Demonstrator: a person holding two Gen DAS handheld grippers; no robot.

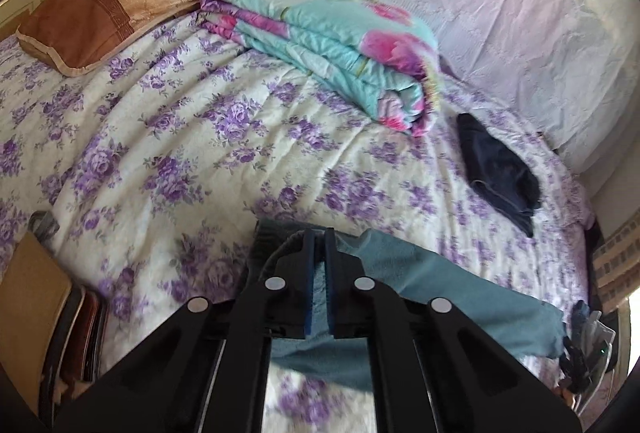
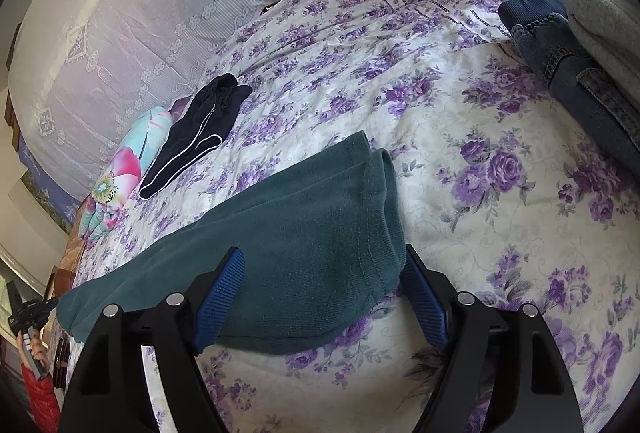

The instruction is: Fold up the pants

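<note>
Teal fabric is what you are working on: the pants (image 2: 304, 241) are lying across the near part of the floral bedspread (image 2: 500, 193), stretched lengthwise between your two grippers. Your left gripper (image 1: 319, 285) is clenching one end of them, with cloth pinched between its blue pads (image 1: 330, 285) and lifted slightly off the bed; I judge you are holding it so to keep the length taut. Your right gripper (image 2: 322, 297) is standing wide open, its fingers straddling the other end, which is lying flat with its hems stacked; nothing is being gripped there. This looks like a position for closing on that end, probably ahead of a fold.

A dark garment (image 2: 196, 133) is lying well apart from the pants, near the folded quilt (image 1: 320, 45). Jeans (image 2: 568, 73) are piled at the far right, clear of the work.
</note>
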